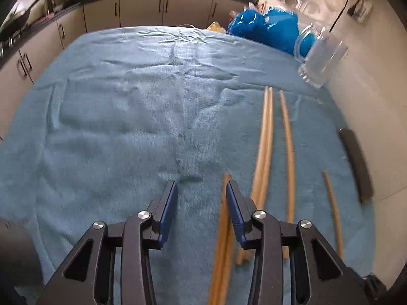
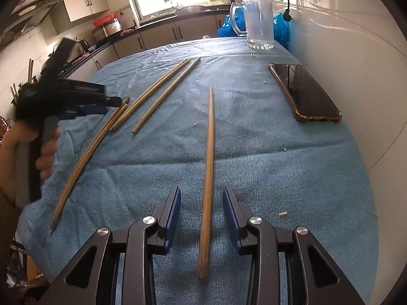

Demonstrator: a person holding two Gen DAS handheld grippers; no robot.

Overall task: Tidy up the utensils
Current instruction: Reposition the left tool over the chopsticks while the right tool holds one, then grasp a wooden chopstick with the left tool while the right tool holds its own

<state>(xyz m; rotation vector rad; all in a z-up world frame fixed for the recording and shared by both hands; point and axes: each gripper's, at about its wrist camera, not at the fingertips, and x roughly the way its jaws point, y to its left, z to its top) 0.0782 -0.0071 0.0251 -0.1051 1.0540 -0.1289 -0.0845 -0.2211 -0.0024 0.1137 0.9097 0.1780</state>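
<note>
From the left wrist, the left gripper [image 1: 201, 190] pointed steeply down at the blue towel [image 1: 122, 117] on the counter, jaws apart and gripping nothing; blurred chopsticks [image 1: 264, 147] lay just right of it, towel open to the left. From the right wrist, the right gripper [image 2: 202, 198] stood open astride a single chopstick [image 2: 209, 167], pads clear. A hand [image 2: 47, 157] gripped the other tool at left. A phone [image 2: 304, 92] and a glass mug [image 2: 258, 23] sat by the right wall. No writing was legible.
</note>
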